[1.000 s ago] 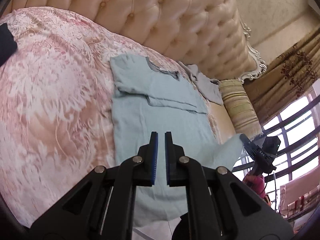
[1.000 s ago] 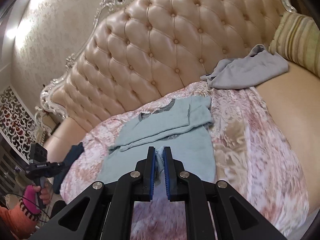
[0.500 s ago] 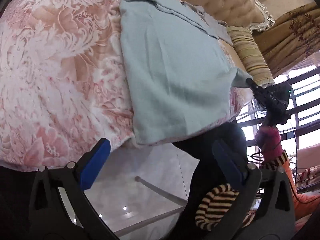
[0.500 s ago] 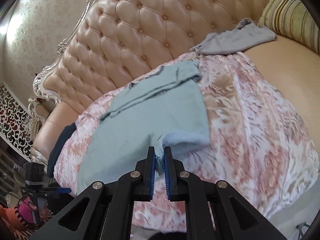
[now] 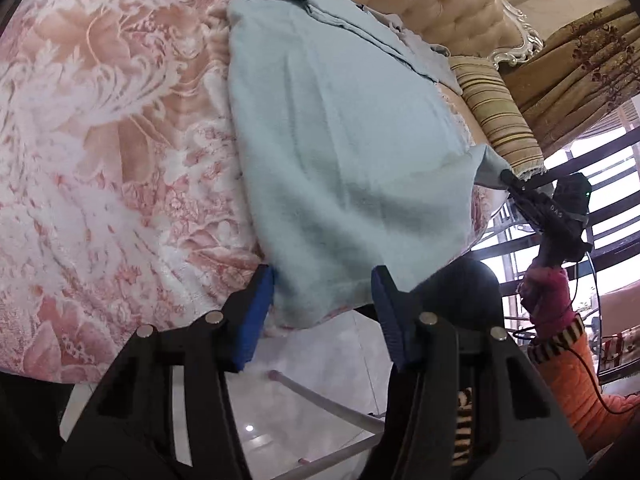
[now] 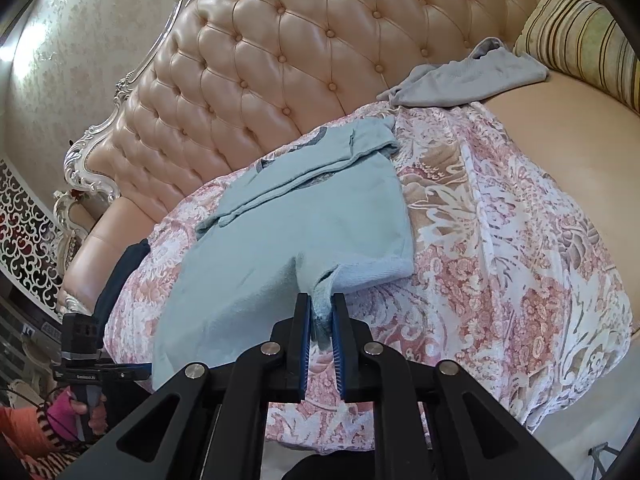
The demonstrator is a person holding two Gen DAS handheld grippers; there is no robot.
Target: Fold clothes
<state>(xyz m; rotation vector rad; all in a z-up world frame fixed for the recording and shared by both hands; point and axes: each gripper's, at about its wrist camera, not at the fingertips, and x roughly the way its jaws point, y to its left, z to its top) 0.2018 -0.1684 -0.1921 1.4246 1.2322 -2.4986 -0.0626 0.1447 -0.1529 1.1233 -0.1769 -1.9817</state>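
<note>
Pale blue knit shirt lies flat on pink floral bedspread, hem at the near edge, ready for a lengthwise fold.
Sleeves already tucked in at the collar end. Right gripper pinches one hem corner, jaws starting to part; left gripper straddles the other corner, jaws closing, not yet gripping.

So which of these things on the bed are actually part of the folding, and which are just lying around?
In use:
- light blue T-shirt, spread on the bed
- right tongs, gripping its hem corner
- left tongs, closing around the other hem corner

Lying about:
- grey garment by the headboard
- striped bolster
- dark cloth
- floral bedspread
</note>
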